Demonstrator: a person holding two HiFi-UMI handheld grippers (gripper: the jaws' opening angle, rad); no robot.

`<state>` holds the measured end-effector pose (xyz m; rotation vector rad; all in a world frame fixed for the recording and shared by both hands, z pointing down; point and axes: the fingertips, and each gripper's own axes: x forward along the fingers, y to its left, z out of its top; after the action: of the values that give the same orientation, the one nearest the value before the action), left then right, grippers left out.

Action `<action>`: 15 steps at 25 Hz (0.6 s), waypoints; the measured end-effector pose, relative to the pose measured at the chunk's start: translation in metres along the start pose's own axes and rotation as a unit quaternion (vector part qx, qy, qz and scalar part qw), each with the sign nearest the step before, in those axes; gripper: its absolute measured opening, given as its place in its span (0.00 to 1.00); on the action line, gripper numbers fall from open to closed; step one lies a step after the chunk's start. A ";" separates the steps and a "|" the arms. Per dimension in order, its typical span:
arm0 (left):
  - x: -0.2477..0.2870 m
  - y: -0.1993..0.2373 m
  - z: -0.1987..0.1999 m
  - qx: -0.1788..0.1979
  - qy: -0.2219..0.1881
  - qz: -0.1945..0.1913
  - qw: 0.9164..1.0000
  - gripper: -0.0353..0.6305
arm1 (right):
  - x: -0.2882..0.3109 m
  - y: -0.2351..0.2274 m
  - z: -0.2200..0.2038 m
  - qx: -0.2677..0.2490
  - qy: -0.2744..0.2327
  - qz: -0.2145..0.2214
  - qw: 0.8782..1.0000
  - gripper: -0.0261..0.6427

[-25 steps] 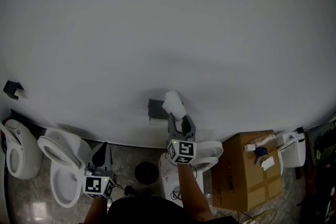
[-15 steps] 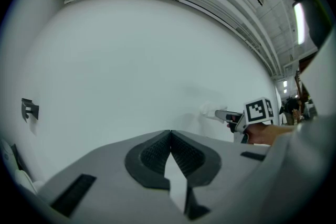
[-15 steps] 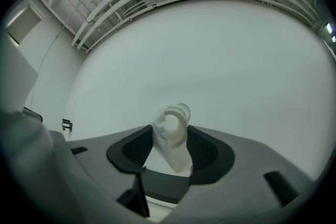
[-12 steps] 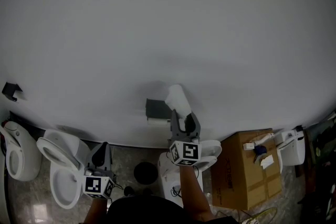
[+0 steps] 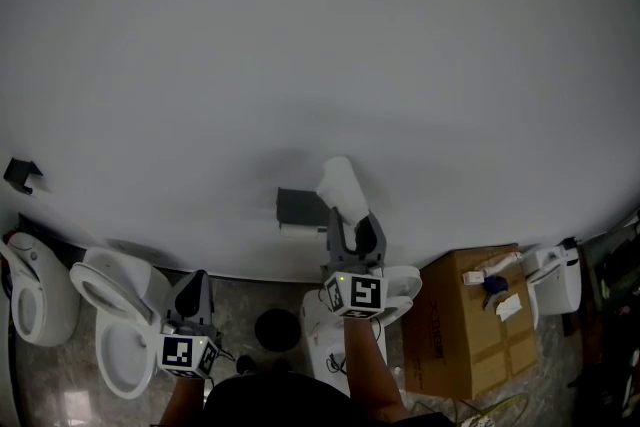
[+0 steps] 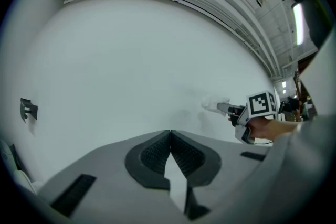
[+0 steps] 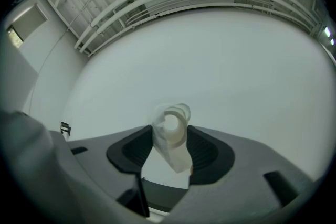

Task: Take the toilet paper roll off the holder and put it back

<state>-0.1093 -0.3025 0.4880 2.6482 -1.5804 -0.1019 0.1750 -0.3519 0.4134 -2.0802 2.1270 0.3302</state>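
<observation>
My right gripper [image 5: 347,228] is shut on a white toilet paper roll [image 5: 338,187], which it holds up against the white wall just right of the dark grey holder [image 5: 299,206]. In the right gripper view the roll [image 7: 173,140] is pinched between the two pads, its open core facing the camera, and the right gripper [image 7: 170,129] is tilted up at the wall. My left gripper [image 5: 193,282] hangs low at the left, shut with nothing in it; its jaws [image 6: 169,135] meet at the tips. In the left gripper view the right gripper [image 6: 231,109] and the roll [image 6: 211,104] show off to the right.
A second dark bracket [image 5: 22,172] sits on the wall far left. White toilets [image 5: 110,315] stand on the floor at left, another toilet [image 5: 398,291] under my right arm, a cardboard box [image 5: 470,320] at right, and a round black object [image 5: 278,328] on the floor.
My right gripper has shifted slightly right and up with the roll, a little further from the holder. The left gripper has stayed where it was.
</observation>
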 end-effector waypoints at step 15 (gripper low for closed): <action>-0.004 -0.001 -0.005 0.003 -0.001 -0.003 1.000 0.06 | -0.001 0.000 -0.005 0.001 0.006 0.000 1.000 0.34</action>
<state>-0.1095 -0.2987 0.4926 2.6584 -1.5762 -0.0994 0.1755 -0.3521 0.4181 -2.0851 2.1330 0.3164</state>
